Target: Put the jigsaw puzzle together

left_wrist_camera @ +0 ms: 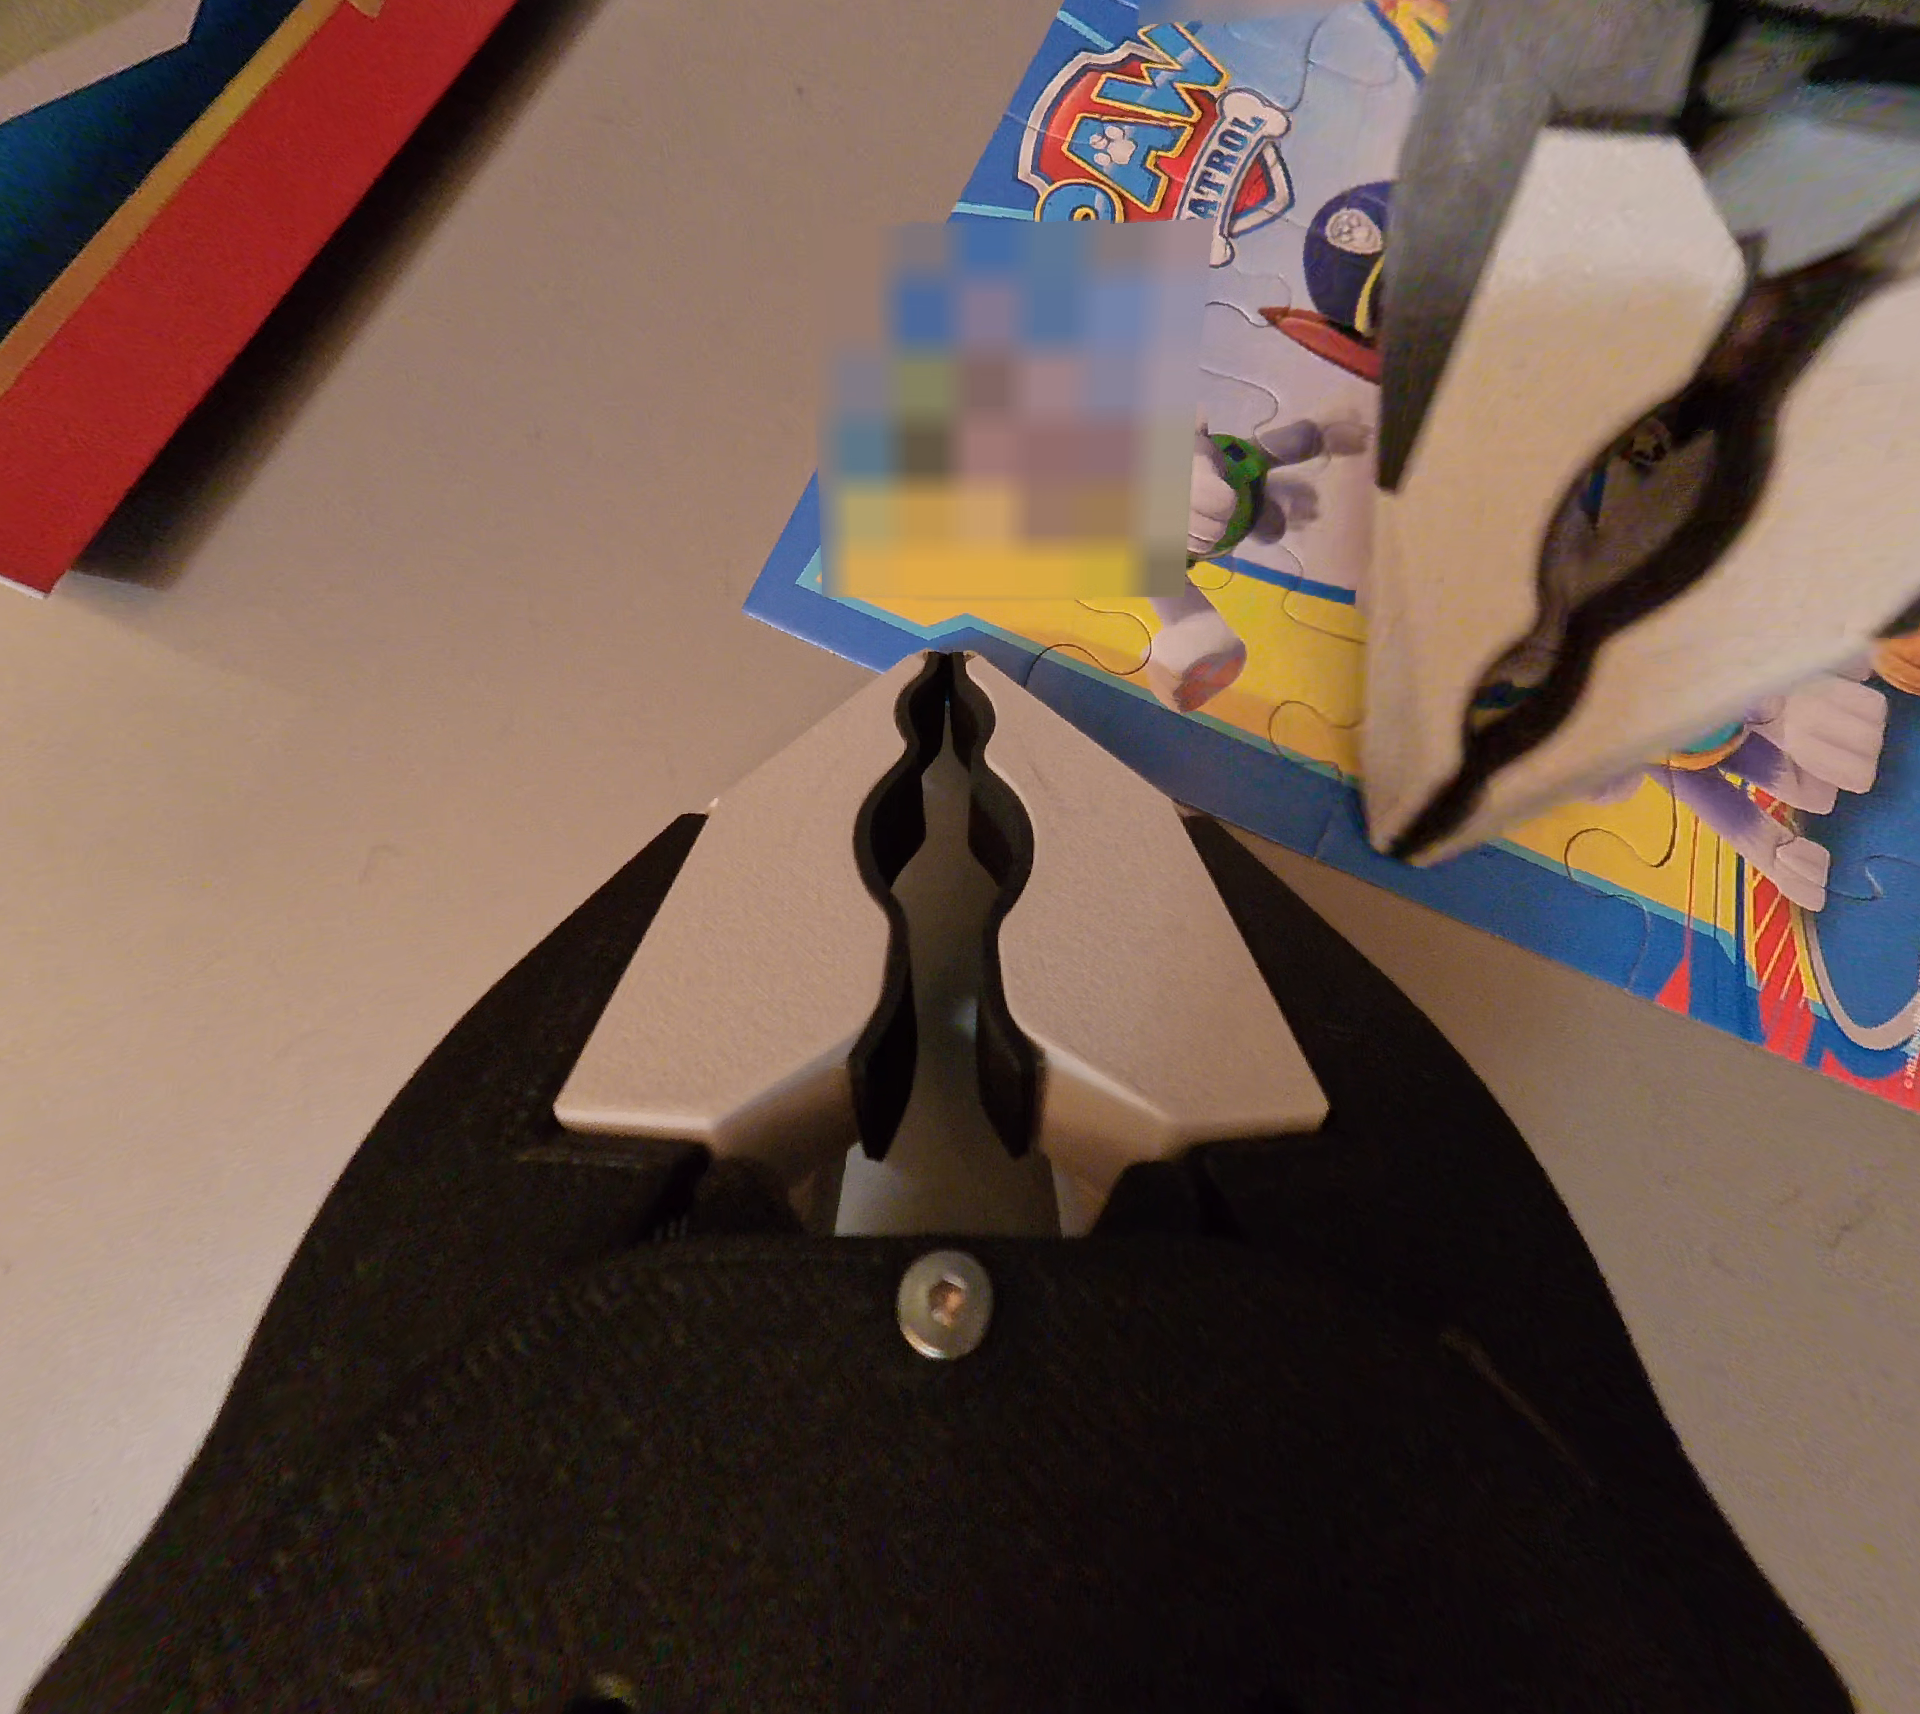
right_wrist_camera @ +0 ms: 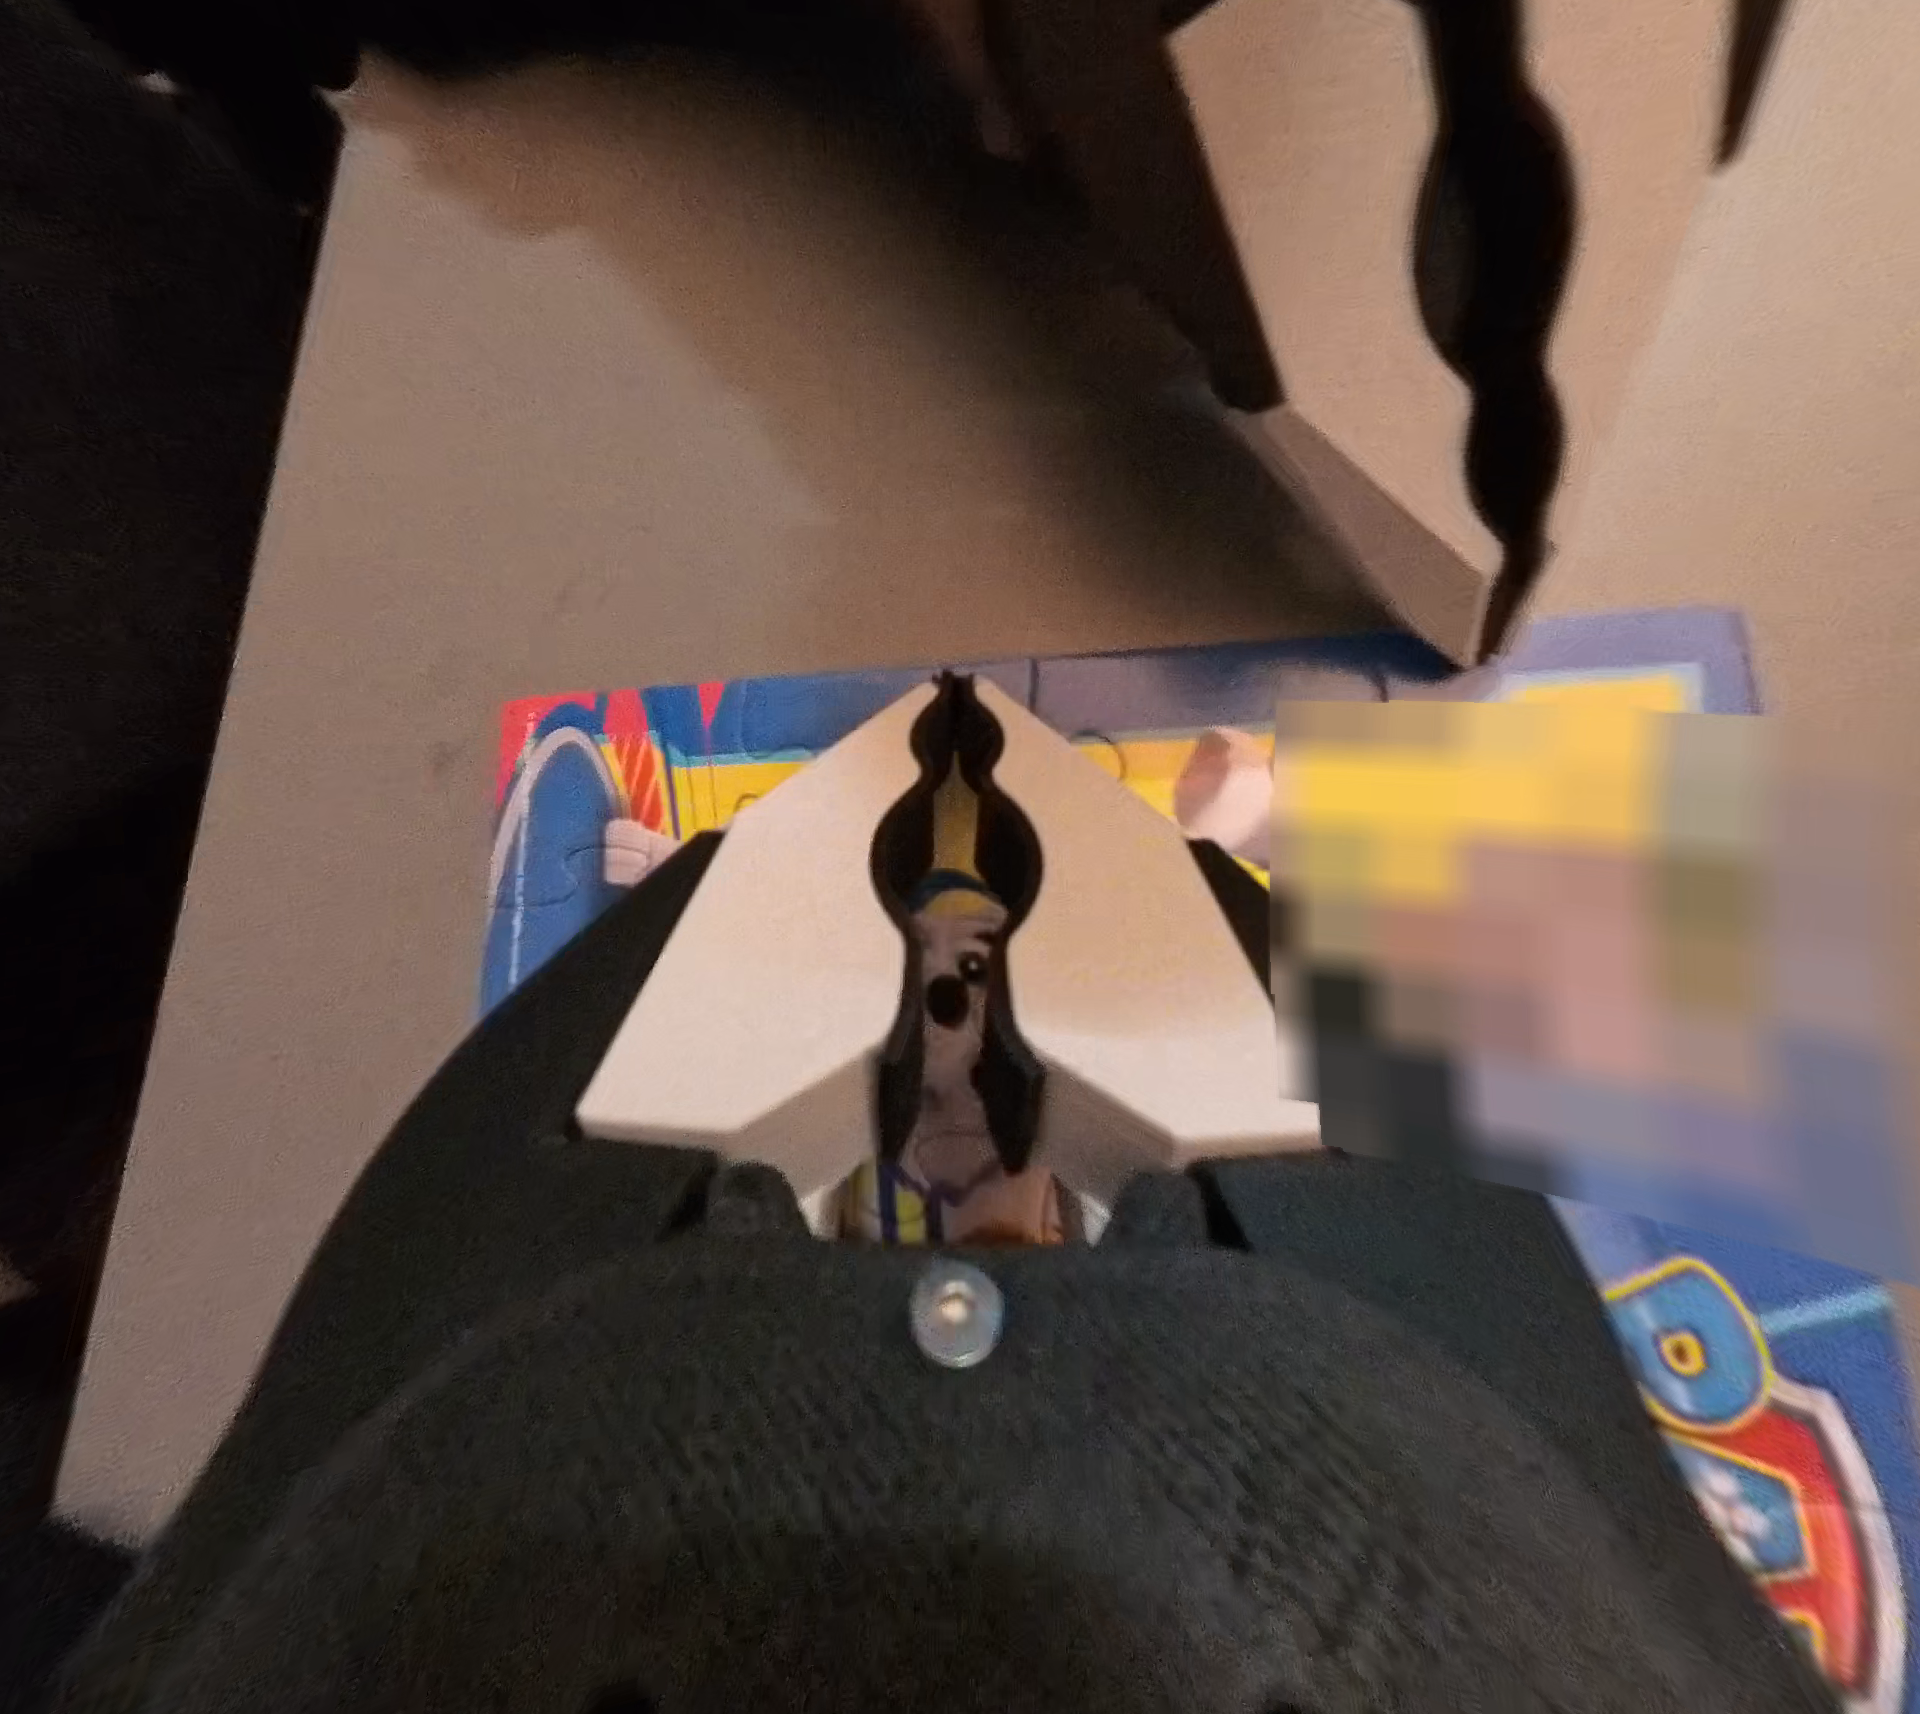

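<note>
My left gripper (left_wrist_camera: 945, 662) is closed and empty at the near edge of the assembled jigsaw puzzle (left_wrist_camera: 1288, 656); my right gripper (right_wrist_camera: 951, 688), closed too, is over it. A push could separate pieces.

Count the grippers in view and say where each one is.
2. The left gripper has its tips at the jigsaw puzzle's blue edge; the right gripper is over the puzzle, jaws shut.

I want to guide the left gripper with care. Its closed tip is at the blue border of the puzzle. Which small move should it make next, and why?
Probably a slight lift of the left gripper: its fingertips look shut with nothing between them, at the puzzle border, while the right gripper already rests shut over the same edge.
</note>
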### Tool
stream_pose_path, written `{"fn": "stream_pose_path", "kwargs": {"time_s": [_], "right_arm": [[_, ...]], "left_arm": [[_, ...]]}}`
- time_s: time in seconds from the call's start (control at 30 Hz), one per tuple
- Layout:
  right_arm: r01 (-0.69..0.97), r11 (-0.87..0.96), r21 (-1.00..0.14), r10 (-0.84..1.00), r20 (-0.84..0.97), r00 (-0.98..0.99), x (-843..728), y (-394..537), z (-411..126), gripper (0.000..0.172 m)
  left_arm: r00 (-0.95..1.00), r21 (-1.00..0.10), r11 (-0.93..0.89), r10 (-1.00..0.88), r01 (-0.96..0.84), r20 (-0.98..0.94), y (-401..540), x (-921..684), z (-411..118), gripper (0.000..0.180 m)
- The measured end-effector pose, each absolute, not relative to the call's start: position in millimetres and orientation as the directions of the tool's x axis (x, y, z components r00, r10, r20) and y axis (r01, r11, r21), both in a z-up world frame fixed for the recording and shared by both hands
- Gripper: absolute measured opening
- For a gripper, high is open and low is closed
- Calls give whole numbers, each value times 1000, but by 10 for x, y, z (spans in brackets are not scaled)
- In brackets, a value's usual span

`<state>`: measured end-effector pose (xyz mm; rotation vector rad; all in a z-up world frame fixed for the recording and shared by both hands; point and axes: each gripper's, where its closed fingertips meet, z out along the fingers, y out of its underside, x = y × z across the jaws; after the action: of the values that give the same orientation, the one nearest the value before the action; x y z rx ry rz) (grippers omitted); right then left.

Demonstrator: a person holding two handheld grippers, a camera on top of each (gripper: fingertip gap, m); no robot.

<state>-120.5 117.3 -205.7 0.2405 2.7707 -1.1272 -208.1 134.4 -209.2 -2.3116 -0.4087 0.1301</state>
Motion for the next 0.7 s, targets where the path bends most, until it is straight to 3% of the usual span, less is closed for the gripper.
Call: {"fn": "stream_pose_path", "kwargs": {"time_s": [0.17,0.3,0.43,0.6,0.7], "right_arm": [[230,709,-666,265,-51,-963,-1577,1266,-2062,0],[196,710,-676,136,-141,-981,-1313,1193,-2059,0],[191,710,-678,275,17,-961,-1645,1227,-2058,4],[171,719,-674,127,-115,-985,-1306,1202,-2062,0],[214,747,-629,267,-10,-964,-1609,1494,-2066,0]], "left_arm": [[943,-715,-653,330,250,28,1343,-2080,-2094,0],[943,-715,-652,330,251,30,1343,-2080,-2093,0],[943,-715,-653,331,250,28,1343,-2080,-2093,0],[943,-715,-653,331,249,27,1344,-2080,-2094,0],[943,-715,-654,331,247,24,1343,-2079,-2094,0]]}}
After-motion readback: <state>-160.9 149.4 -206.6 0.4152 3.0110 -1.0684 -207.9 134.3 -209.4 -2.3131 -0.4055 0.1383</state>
